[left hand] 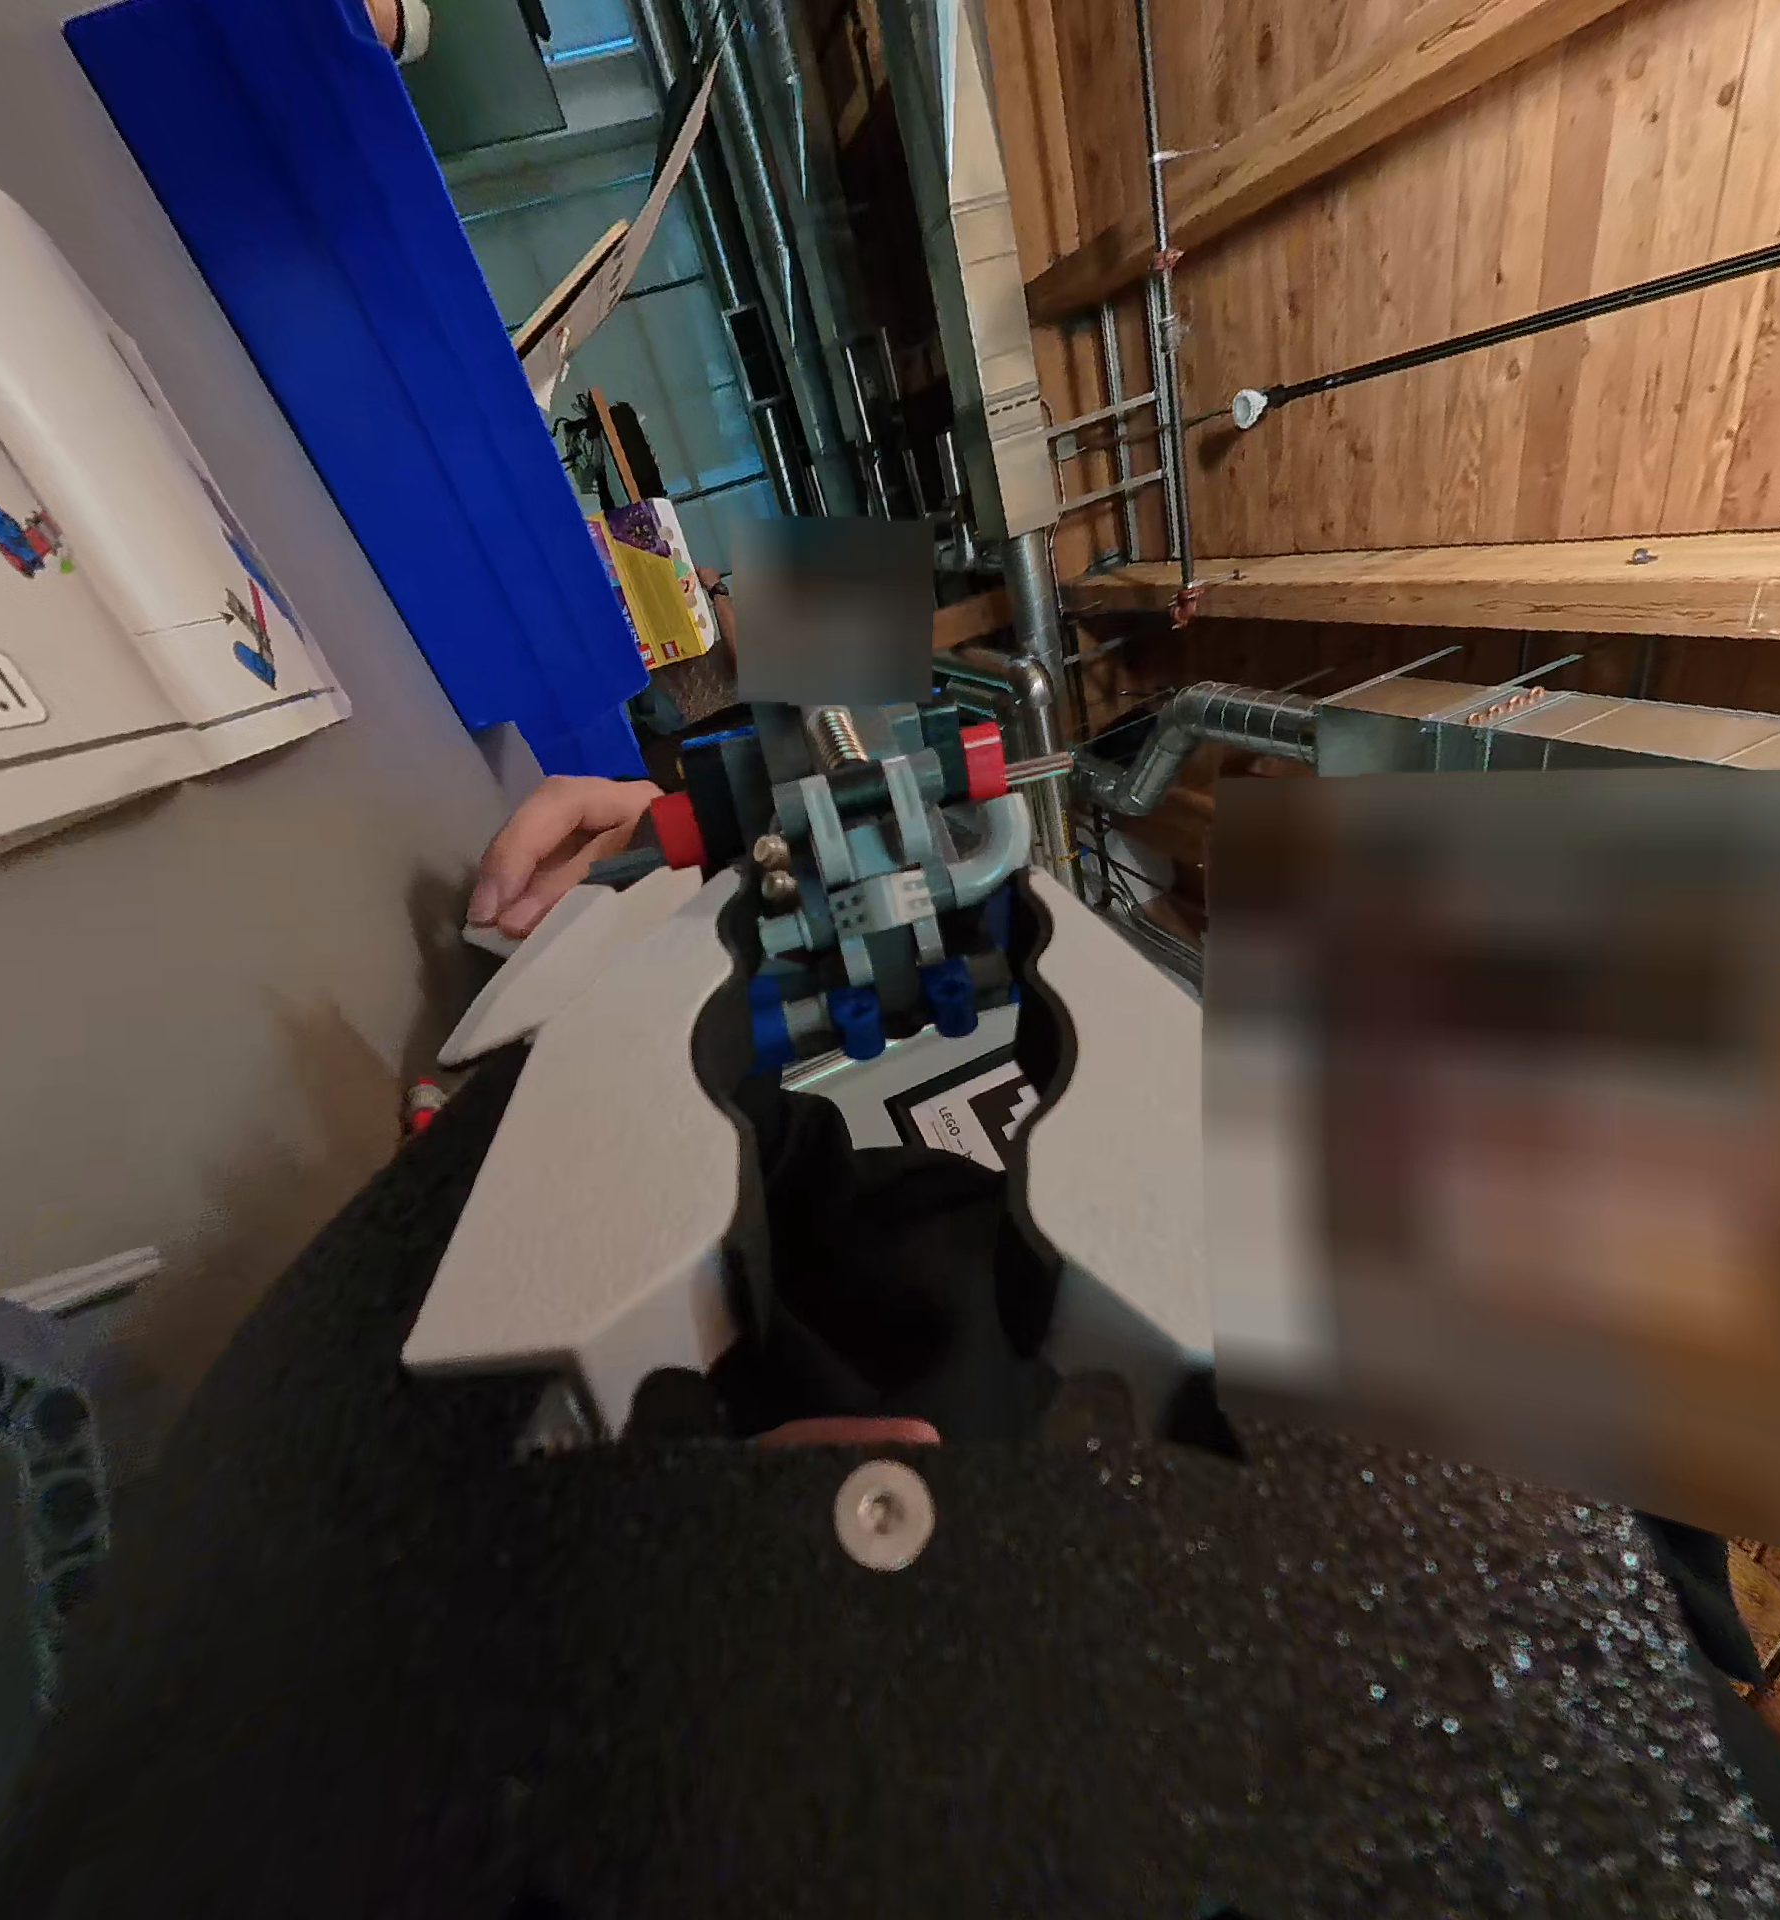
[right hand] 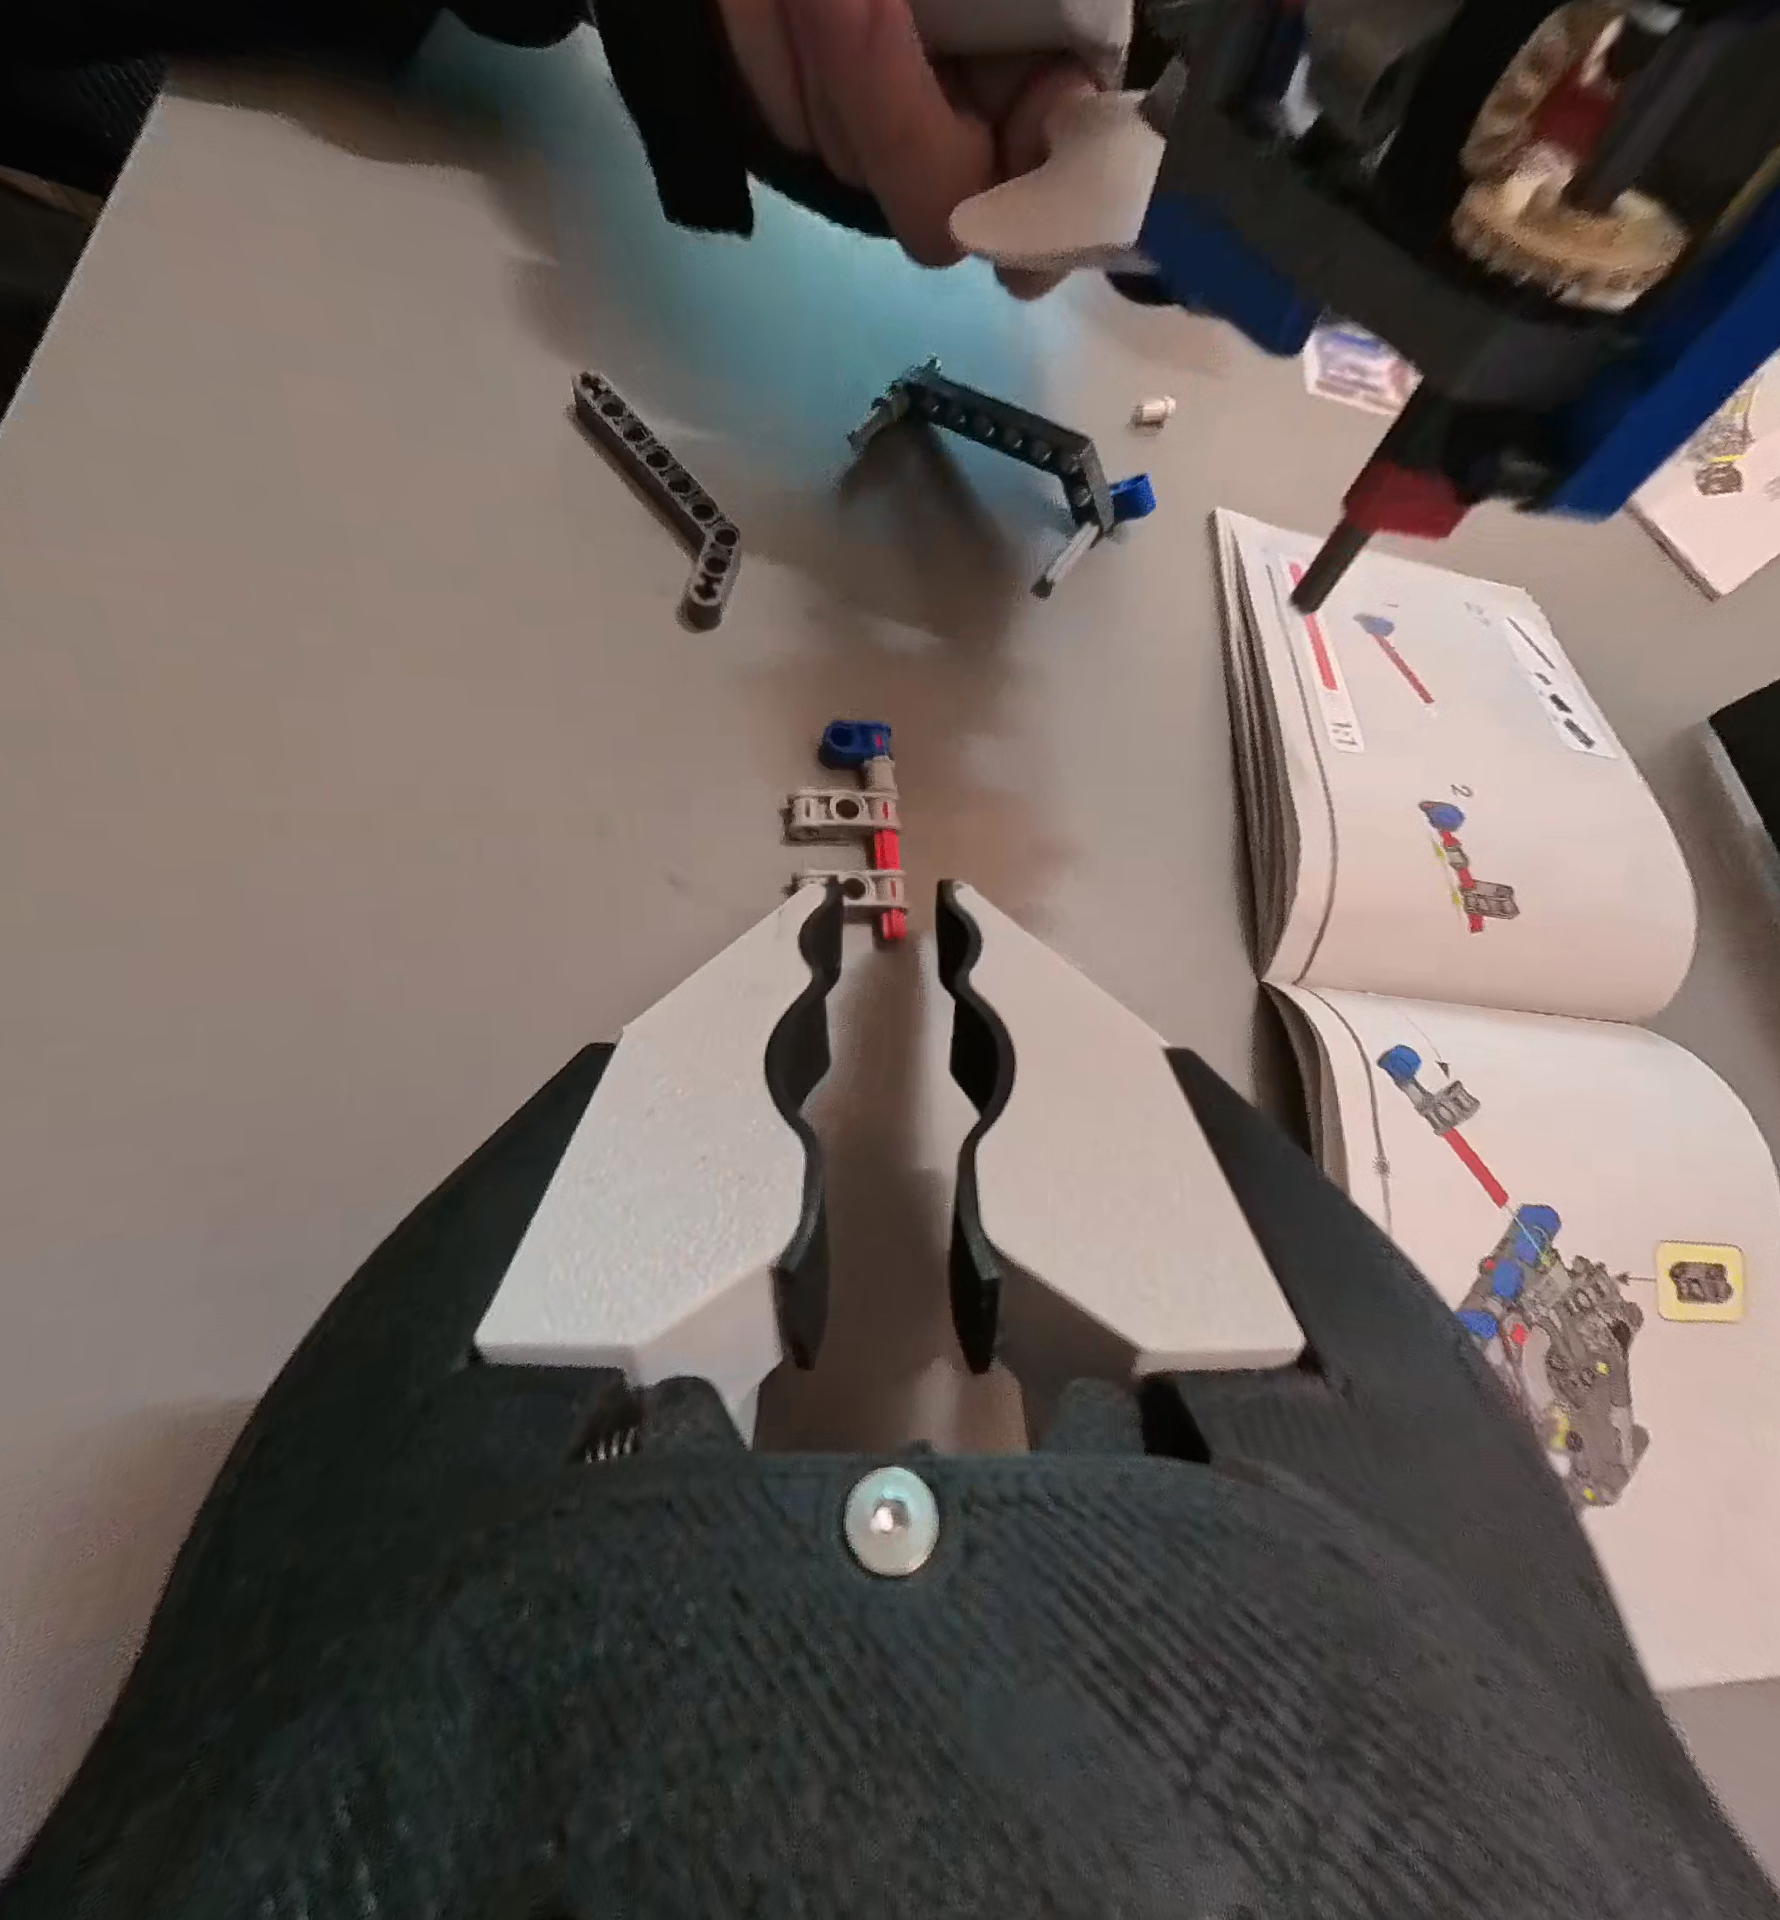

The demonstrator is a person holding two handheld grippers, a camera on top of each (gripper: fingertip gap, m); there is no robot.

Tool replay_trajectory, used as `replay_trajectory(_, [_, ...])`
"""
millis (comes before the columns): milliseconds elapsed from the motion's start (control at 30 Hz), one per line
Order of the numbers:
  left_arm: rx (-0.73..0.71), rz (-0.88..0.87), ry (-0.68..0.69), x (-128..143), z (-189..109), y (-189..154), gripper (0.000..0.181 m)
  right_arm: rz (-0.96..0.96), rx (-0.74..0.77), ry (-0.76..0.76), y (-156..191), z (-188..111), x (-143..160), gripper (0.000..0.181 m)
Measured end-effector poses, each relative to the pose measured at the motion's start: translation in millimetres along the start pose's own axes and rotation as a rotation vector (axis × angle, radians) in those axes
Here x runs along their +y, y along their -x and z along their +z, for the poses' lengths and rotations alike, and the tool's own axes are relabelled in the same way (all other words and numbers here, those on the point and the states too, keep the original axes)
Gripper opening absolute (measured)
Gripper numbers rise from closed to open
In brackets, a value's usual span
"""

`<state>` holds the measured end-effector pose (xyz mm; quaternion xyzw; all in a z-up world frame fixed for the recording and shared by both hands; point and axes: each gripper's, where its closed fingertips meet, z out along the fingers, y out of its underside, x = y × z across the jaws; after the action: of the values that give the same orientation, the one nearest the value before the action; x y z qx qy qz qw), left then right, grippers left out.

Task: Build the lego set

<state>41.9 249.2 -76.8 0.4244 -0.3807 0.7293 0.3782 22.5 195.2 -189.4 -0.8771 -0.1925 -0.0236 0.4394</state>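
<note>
Your right gripper (right hand: 891, 899) is hovering low over the grey table (right hand: 242, 831), its jaws standing a little apart with nothing between them. Just past its fingertips a small red axle piece (right hand: 870, 831) with grey and blue connectors is lying flat. Farther off, a bent grey beam (right hand: 662, 499) and a black frame piece (right hand: 1000, 447) are resting well apart, and an open instruction booklet (right hand: 1488, 883) is lying on your right. Your left gripper (left hand: 870, 914) is clamping the part-built model (left hand: 865, 862), holding it up off the table. Behind it, a blue bin (left hand: 366, 343) is standing, with wooden walls (left hand: 1488, 260) and metal ducts (left hand: 1208, 727) beyond.
</note>
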Motion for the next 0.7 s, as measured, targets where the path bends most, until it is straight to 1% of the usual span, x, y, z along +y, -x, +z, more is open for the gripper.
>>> replay_trajectory(33, [0.006,-0.001,-0.005,0,-1,-1,0.046,-0.004,-0.001,0.004,0,2,0,0.013])
replay_trajectory(133, [0.024,-0.001,-0.02,-3,-3,-5,0.046,0.017,0.011,0.008,-4,5,1,0.009])
replay_trajectory(200, [0.034,-0.006,-0.029,-4,-5,-8,0.046,0.018,0.015,-0.005,-7,3,1,0.014])
replay_trajectory(233, [0.04,-0.005,-0.03,-4,-6,-9,0.046,0.003,0.022,-0.01,-9,1,2,0.02])
replay_trajectory(300, [0.049,-0.008,-0.037,-6,-8,-10,0.046,0.001,0.019,-0.008,-12,-6,2,0.02])
replay_trajectory(400, [0.052,-0.021,-0.052,-9,-10,-8,0.046,0.011,-0.05,-0.016,-11,-8,1,0.015])
replay_trajectory(533, [0.054,-0.031,-0.053,-10,-11,-6,0.046,-0.011,-0.14,0.058,-6,-1,12,0.016])
replay_trajectory(700, [0.053,-0.036,-0.062,-12,-12,-4,0.045,-0.027,-0.178,0.037,-6,6,9,0.016])
